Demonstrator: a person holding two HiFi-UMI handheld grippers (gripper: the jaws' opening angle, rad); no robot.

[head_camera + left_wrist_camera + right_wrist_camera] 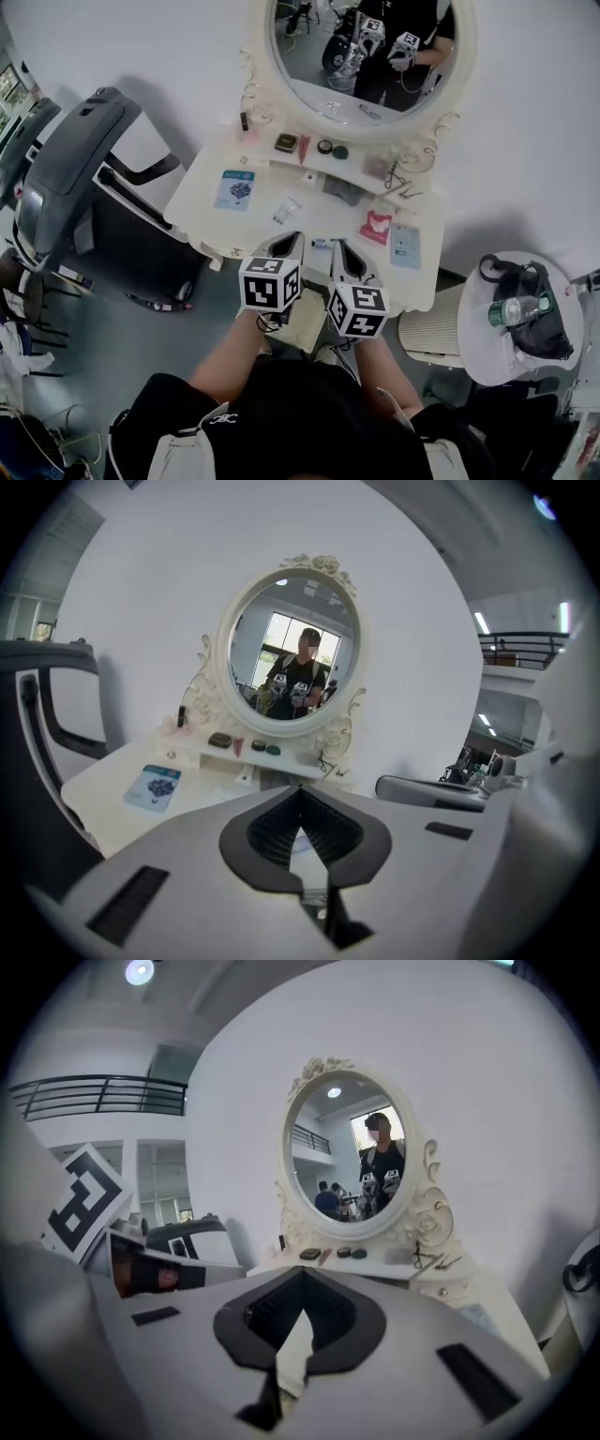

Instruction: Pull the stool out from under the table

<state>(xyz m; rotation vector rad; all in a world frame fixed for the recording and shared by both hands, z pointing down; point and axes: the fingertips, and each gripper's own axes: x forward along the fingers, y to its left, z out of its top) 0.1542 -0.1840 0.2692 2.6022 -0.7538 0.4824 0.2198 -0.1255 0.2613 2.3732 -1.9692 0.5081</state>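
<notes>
Claw L [300,793] and claw R [302,1277] both clenched, empty — only head view shows stool [305,330] under table [200,199].

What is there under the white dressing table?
Only part of a cream stool shows below the front edge of the dressing table, between the left gripper and right gripper. The tabletop and grippers cover the rest, legs included.

A: Any print here that can be read?
B: None. The blue card [234,188] on the left of the dressing table [199,199] has a picture and lines too small to read
A: And the left cube [270,284] and right cube [358,311]?
B: Black-and-white square markers, no letters. The bottle [516,309] at far right has a blurred green label, and the white logo [223,419] on the person's top can't be read
</notes>
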